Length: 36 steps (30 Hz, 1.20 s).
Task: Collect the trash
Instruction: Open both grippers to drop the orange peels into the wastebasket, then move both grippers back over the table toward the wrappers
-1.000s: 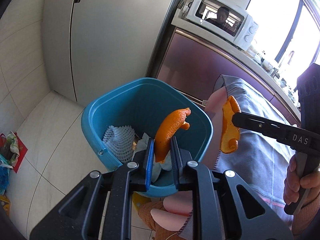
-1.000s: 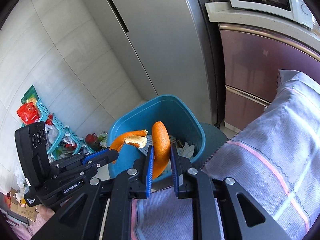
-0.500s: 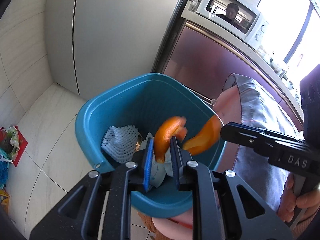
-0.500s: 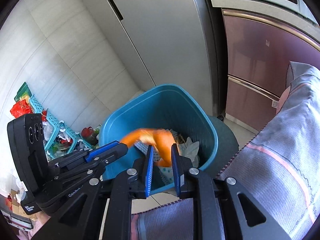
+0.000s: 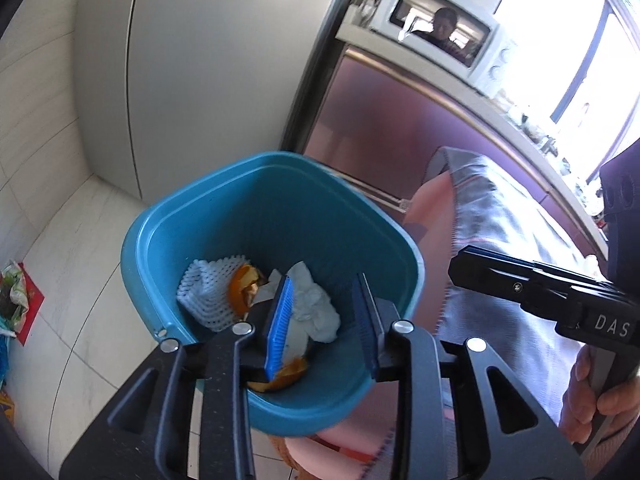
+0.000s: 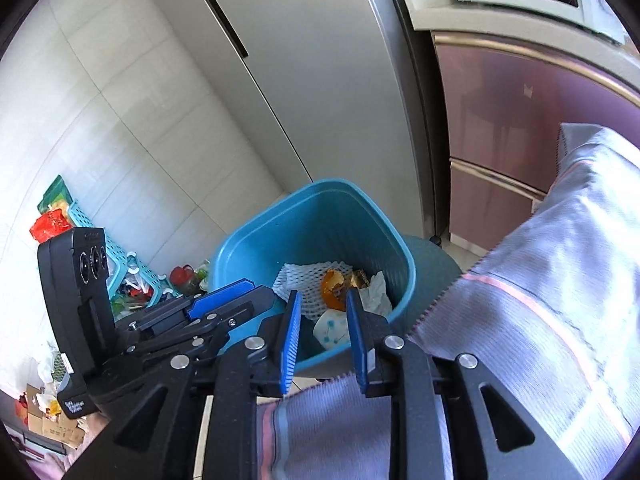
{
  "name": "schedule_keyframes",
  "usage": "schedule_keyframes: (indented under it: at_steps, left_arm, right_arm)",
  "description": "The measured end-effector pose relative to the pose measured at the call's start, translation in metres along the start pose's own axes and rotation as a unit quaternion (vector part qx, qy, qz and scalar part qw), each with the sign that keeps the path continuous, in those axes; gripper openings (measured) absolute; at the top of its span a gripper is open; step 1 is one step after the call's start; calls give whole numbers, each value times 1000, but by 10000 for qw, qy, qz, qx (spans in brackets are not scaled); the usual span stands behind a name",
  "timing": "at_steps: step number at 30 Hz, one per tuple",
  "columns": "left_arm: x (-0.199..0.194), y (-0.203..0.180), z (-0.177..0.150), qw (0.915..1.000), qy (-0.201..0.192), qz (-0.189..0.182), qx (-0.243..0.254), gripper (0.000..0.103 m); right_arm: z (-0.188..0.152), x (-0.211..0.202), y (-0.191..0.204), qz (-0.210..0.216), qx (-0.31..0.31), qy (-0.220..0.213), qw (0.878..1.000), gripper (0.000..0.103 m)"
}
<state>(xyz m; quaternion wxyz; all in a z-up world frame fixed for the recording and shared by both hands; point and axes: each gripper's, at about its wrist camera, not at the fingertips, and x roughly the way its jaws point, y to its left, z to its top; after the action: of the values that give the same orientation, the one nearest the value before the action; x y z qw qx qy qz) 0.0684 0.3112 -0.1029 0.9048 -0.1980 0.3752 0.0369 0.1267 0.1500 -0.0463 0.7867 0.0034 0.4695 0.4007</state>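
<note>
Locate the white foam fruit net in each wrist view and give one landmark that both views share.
Left wrist view: the white foam fruit net lies in the teal trash bin, lower left of centre, left of an orange peel.
Right wrist view: the net lies in the bin, just below centre, left of the peel.
Shared landmark: the grey refrigerator behind the bin.

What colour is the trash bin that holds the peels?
The trash bin is teal blue, inside and outside; the left wrist view shows it best.
</note>
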Motion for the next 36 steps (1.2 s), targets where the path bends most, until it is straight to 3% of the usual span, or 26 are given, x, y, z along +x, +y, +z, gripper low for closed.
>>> schedule_keyframes:
  at_steps: [9, 15, 25, 36]
  left_arm:
    - [-37, -59, -12, 9948, -294, -711, 674, 54]
    - [-37, -130, -33, 9796, -47, -1457, 1386, 55]
    - [-36, -248, -82, 9352, 533, -2638, 2303, 55]
    - [-21, -356, -139, 8759, 1409, -3482, 3027, 56]
  right_arm:
    - [-39, -73, -21, -244, -96, -506, 9984, 32]
    - [-78, -135, -63, -685, 414, -887, 9928, 33]
    - [-159, -234, -129, -1754, 1451, -1474, 9625, 33]
    - [-258, -329, -189, -2827, 2610, -1961, 9019, 33]
